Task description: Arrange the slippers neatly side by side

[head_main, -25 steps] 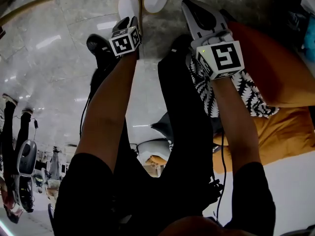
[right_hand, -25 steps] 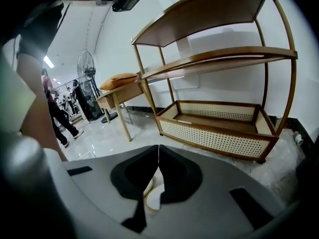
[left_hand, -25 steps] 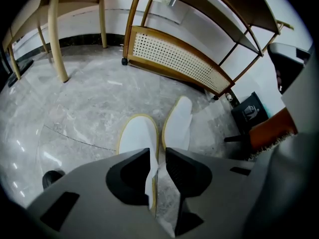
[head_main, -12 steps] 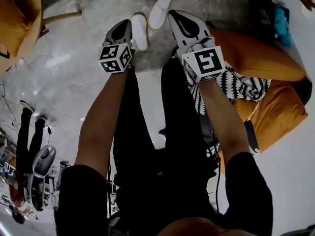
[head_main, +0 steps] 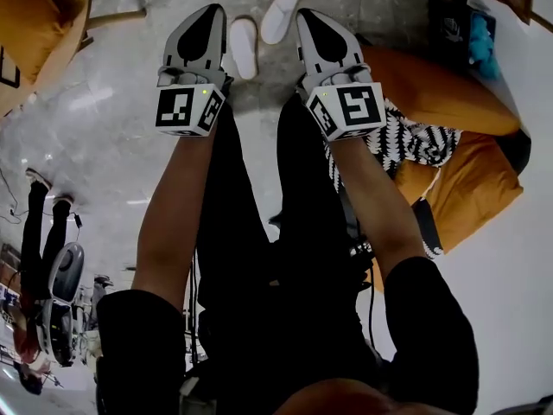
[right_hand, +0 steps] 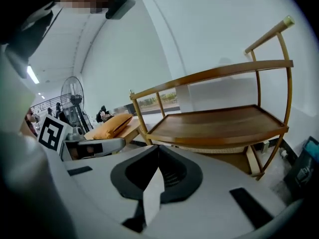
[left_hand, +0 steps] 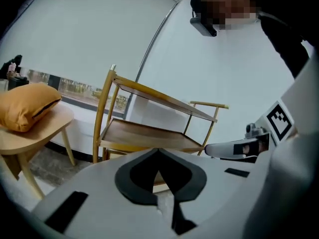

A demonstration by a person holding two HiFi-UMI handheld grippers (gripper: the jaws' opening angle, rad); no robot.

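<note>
Looking steeply down, we are seeing our forearms (head_main: 173,206) reaching out over a grey stone floor (head_main: 104,102), each hand holding a gripper. The left gripper (head_main: 210,11) is hanging above the floor, and its jaws have just been closing. Its own view is showing the tips meeting with nothing between them. The right gripper (head_main: 304,15) is hanging beside it, its jaws likewise pressed together and carrying nothing.

Down on the floor, showing between the two grippers, two white slippers are lying near each other but not lined up. The near slipper (head_main: 244,48) is pointing almost straight away from us. The far slipper (head_main: 282,12) is lying just beyond it and slanting to the right. Neither claw is touching them.

Orange cushions (head_main: 449,102) and a black-and-white patterned cloth (head_main: 415,141) are lying at our right. Both gripper views are looking toward a wooden shelf rack (left_hand: 149,133).
</note>
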